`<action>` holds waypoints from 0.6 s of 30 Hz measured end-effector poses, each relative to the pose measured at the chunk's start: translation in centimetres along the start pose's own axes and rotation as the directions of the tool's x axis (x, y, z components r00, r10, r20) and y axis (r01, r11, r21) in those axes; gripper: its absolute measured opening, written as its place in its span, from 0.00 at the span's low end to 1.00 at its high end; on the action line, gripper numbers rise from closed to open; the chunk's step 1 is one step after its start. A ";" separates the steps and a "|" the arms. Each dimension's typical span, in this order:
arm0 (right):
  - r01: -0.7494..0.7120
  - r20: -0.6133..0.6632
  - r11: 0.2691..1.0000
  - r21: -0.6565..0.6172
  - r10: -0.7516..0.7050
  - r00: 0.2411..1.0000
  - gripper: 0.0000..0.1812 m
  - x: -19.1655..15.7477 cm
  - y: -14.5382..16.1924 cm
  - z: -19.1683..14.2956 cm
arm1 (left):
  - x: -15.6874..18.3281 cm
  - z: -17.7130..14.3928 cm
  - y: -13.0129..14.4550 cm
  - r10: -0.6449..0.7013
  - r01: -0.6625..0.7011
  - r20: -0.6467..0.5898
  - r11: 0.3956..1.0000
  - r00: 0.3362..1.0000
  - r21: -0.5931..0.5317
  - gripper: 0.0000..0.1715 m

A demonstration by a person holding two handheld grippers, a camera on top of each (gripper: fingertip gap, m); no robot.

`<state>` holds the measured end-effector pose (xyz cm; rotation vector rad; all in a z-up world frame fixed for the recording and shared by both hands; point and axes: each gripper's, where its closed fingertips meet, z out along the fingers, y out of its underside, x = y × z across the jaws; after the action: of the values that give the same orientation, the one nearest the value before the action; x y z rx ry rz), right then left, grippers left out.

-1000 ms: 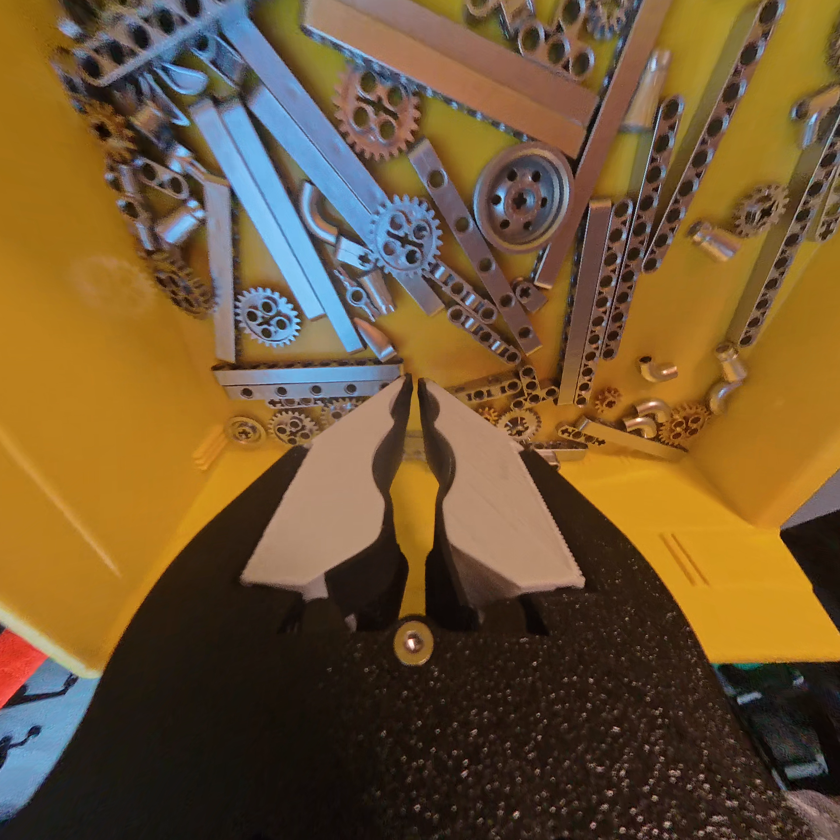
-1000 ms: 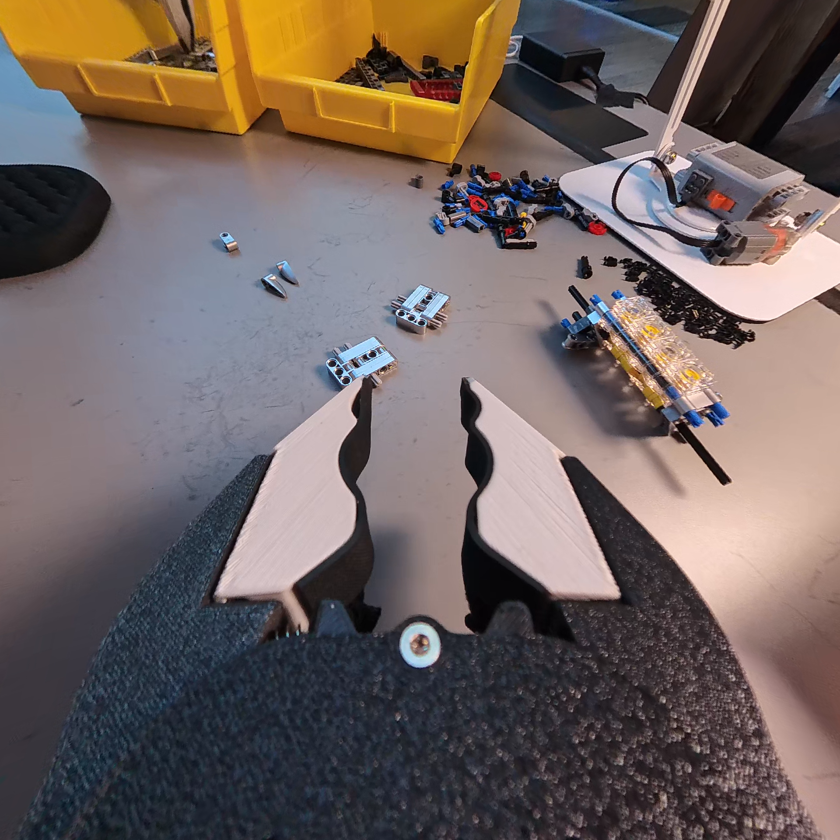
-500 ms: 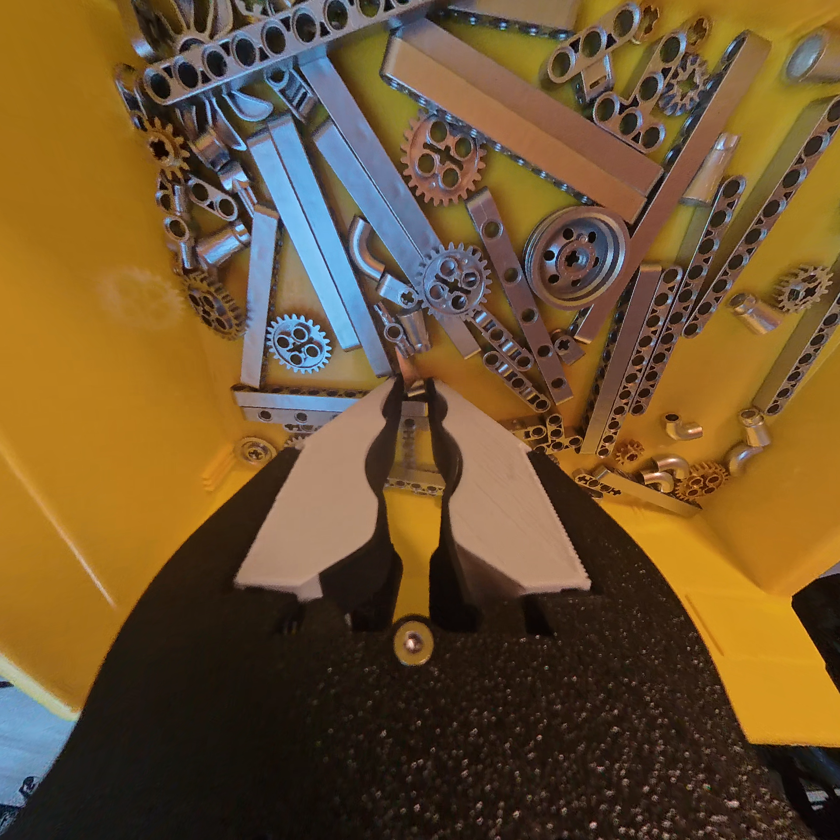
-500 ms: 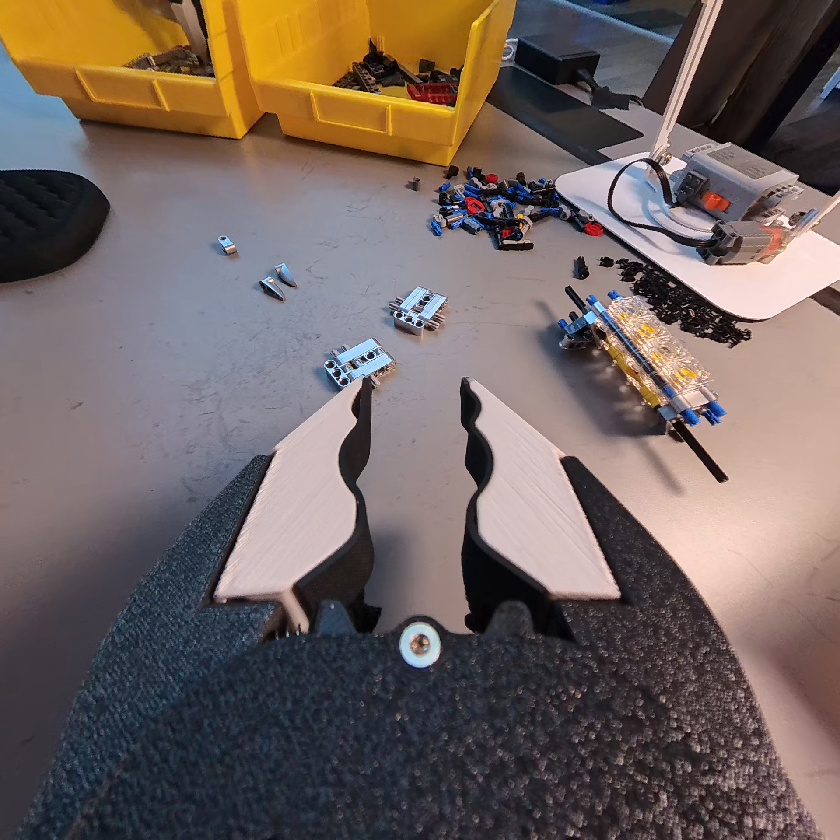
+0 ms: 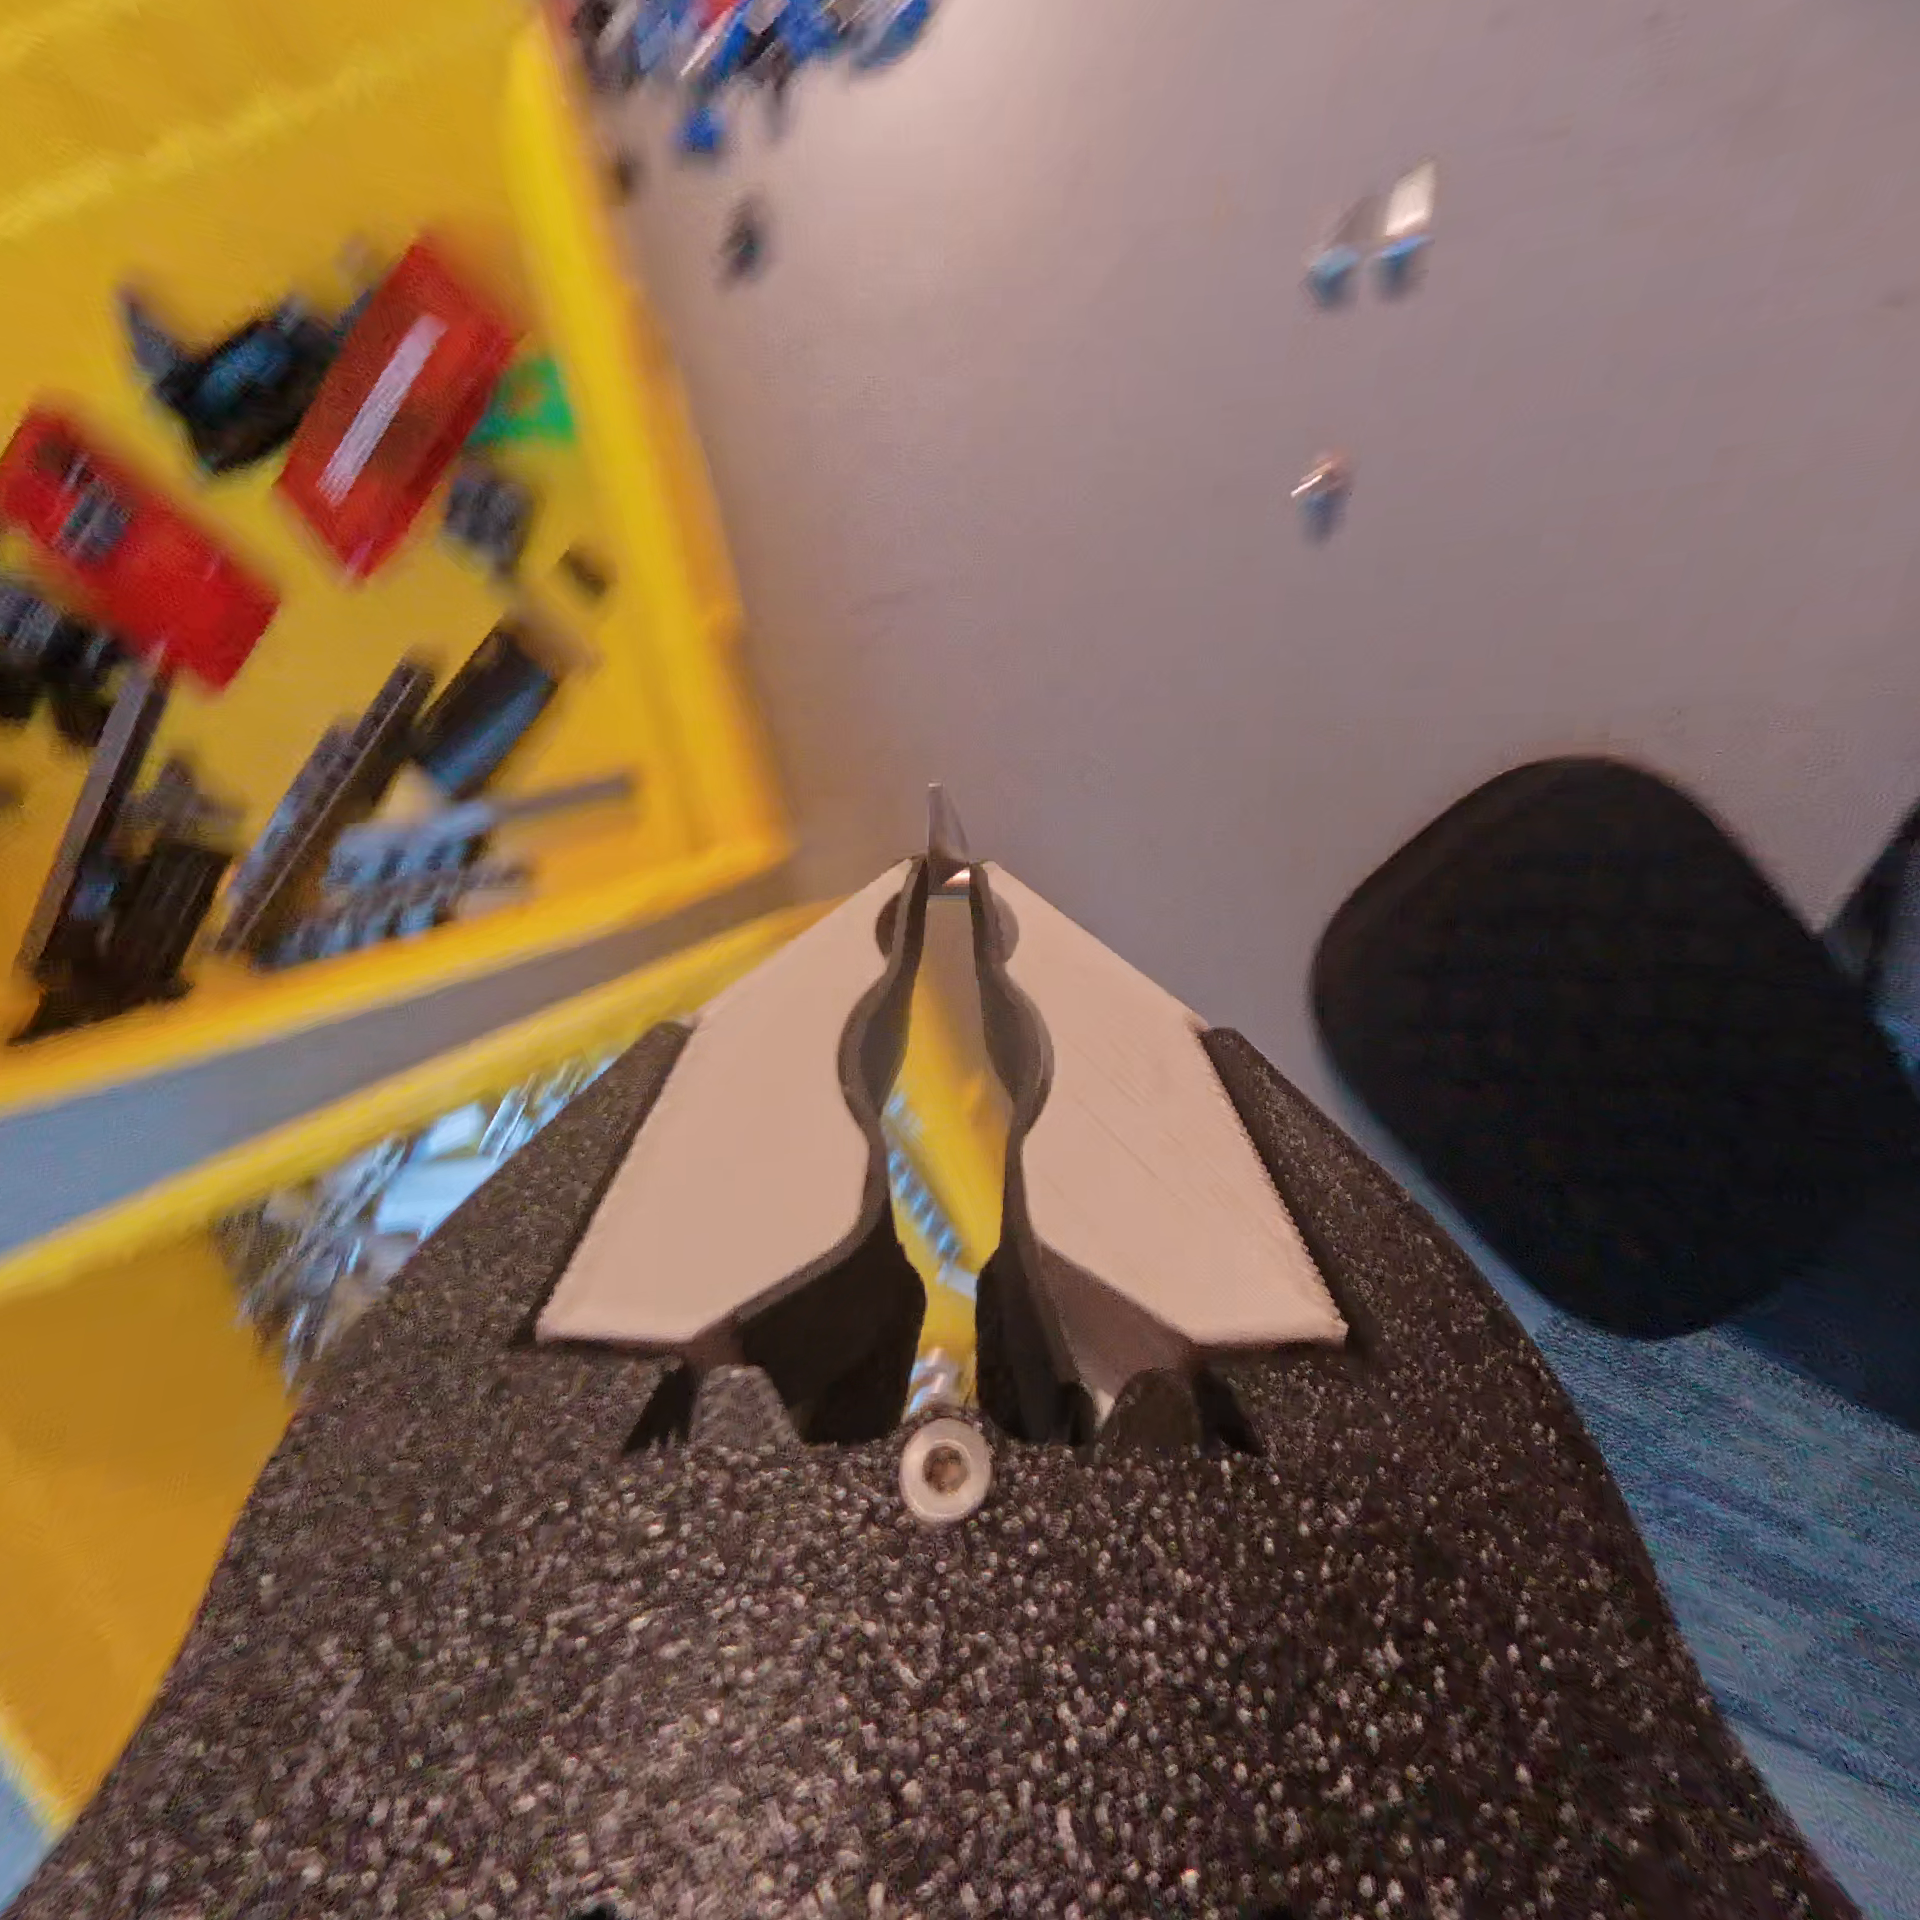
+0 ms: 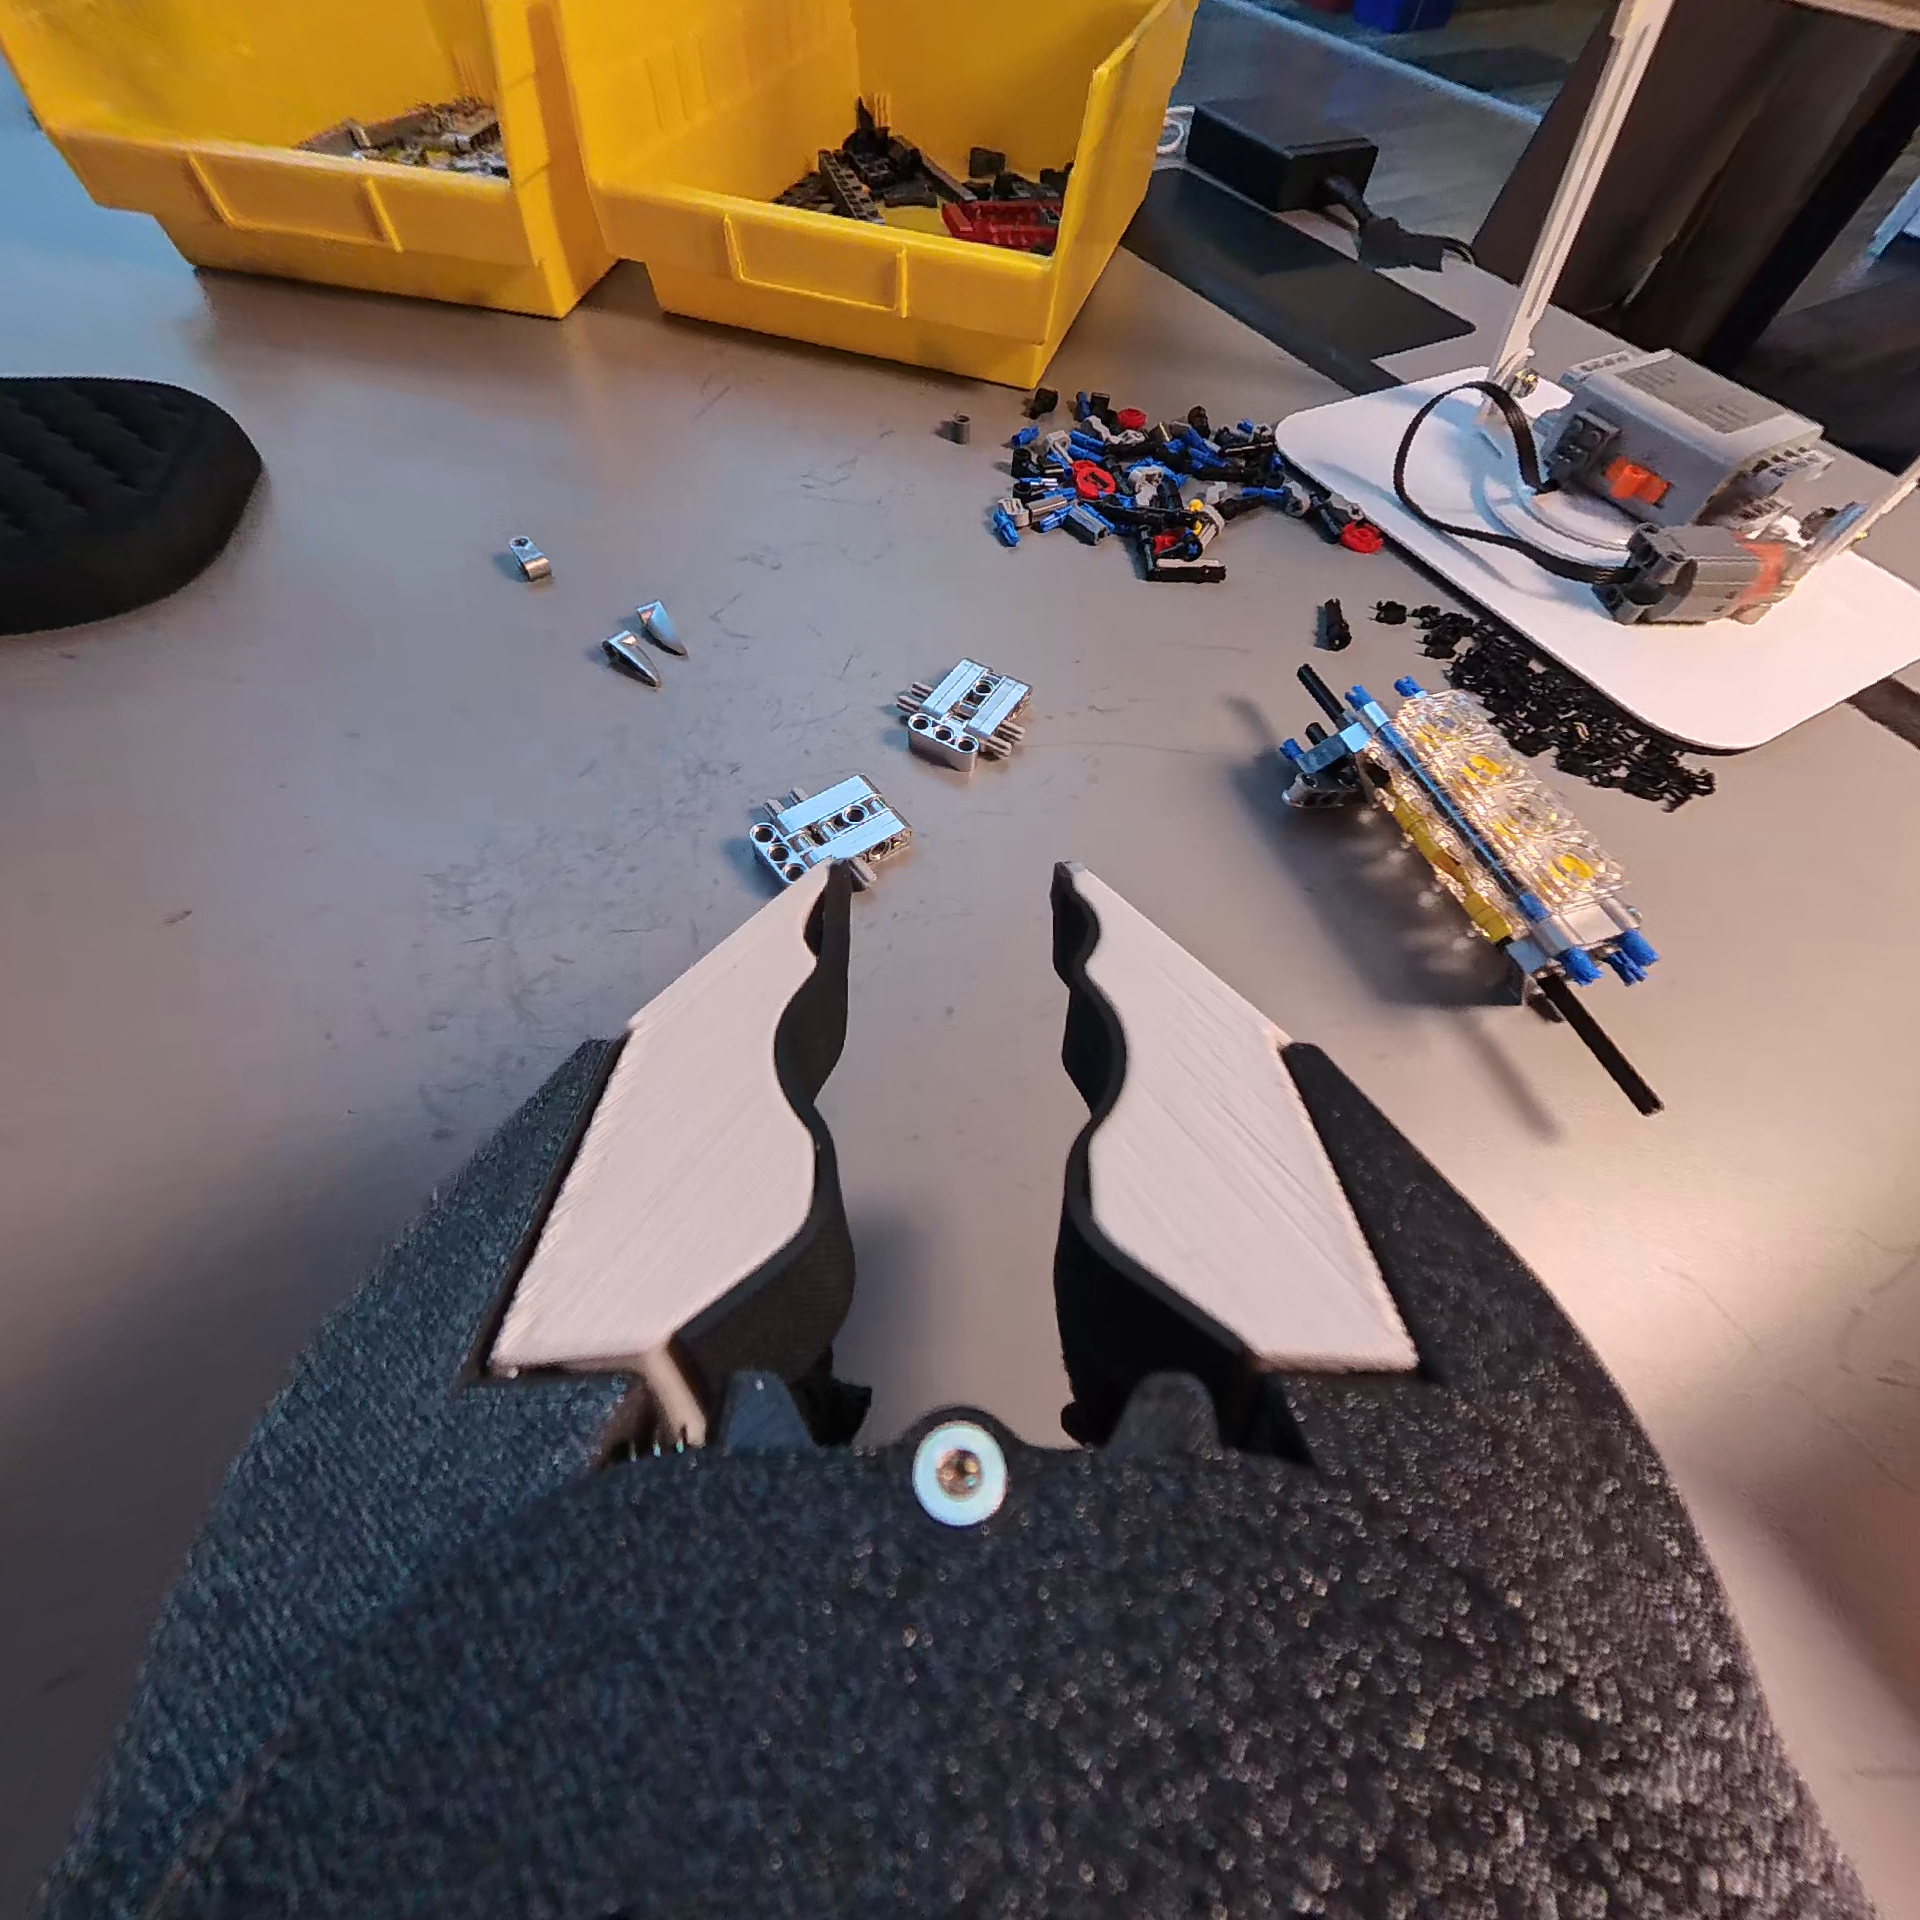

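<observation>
The left gripper (image 5: 948, 873) is pinched on a small grey pointed piece (image 5: 943, 831), whose tip sticks out past the fingertips above the grey table (image 5: 1143, 520). The left wrist view is motion-blurred. Under and left of the gripper lies the rim of a yellow bin of grey parts (image 5: 312, 1122); beyond it is a second yellow bin (image 5: 665, 520) with black and red pieces, among them a red block (image 5: 395, 405) bearing a pale strip too smeared to read. To the right, a black padded mat (image 5: 1579, 1039) lies on the table, and farther off sit 3 small grey bits – 2 pointed pieces (image 5: 1371, 234) side by side and a small connector (image 5: 1317, 488).

The right gripper (image 6: 951, 883) hangs over the table with its fingers apart and nothing between them. Just beyond its left fingertip (image 6: 831, 894) lies a light grey holed connector block (image 6: 826, 826); a second similar block (image 6: 966, 712) sits a little farther off. To the right is a clear-and-yellow assembly with blue pins on a black axle (image 6: 1475, 831). Beyond it are a heap of blue, black and red pins (image 6: 1143, 488), a scatter of black links (image 6: 1579, 717) and a white board (image 6: 1714, 665) carrying a grey battery box (image 6: 1673, 436) and a wired motor (image 6: 1704, 571). No writing or brand mark is readable in either view.
</observation>
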<state>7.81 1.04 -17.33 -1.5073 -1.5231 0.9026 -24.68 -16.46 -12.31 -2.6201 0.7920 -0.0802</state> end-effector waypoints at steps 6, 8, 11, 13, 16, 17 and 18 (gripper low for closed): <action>0.005 -0.001 1.000 0.024 -0.005 1.000 0.21 -0.1 -0.3 -0.3 | 11.5 9.3 -9.3 0.276 -0.254 -0.171 0.957 0.946 0.141 0.04; -0.006 -0.002 0.999 0.042 0.006 1.000 0.21 0.1 -0.5 -0.5 | 11.7 12.2 -10.1 0.292 -0.276 -0.181 0.955 0.939 0.112 0.04; -0.023 -0.005 0.997 0.072 0.023 1.000 0.21 0.4 -0.9 -0.9 | 11.5 14.5 -11.0 0.315 -0.305 -0.182 0.949 0.931 0.085 0.04; -0.025 -0.007 0.996 0.088 0.026 1.000 0.21 0.4 -1.1 -1.2 | 11.1 15.2 -11.2 0.320 -0.313 -0.177 0.947 0.931 0.067 0.04; -0.012 -0.002 0.996 0.090 0.013 1.000 0.21 0.2 -1.1 -1.2 | 11.0 15.8 -11.1 0.316 -0.313 -0.182 0.949 0.931 0.048 0.06; -0.006 0.002 0.997 0.083 0.006 1.000 0.21 0.1 -1.0 -1.1 | 11.0 15.9 -11.1 0.311 -0.307 -0.180 0.950 0.933 0.052 0.07; 0.000 0.007 0.997 0.075 -0.001 1.000 0.21 -0.1 -0.9 -1.0 | 11.0 15.8 -11.1 0.302 -0.296 -0.181 0.953 0.936 0.058 0.08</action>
<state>8.31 0.87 -16.06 -1.4516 -1.4788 0.9550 -7.04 -8.32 -23.13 -2.4564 1.2367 -0.2543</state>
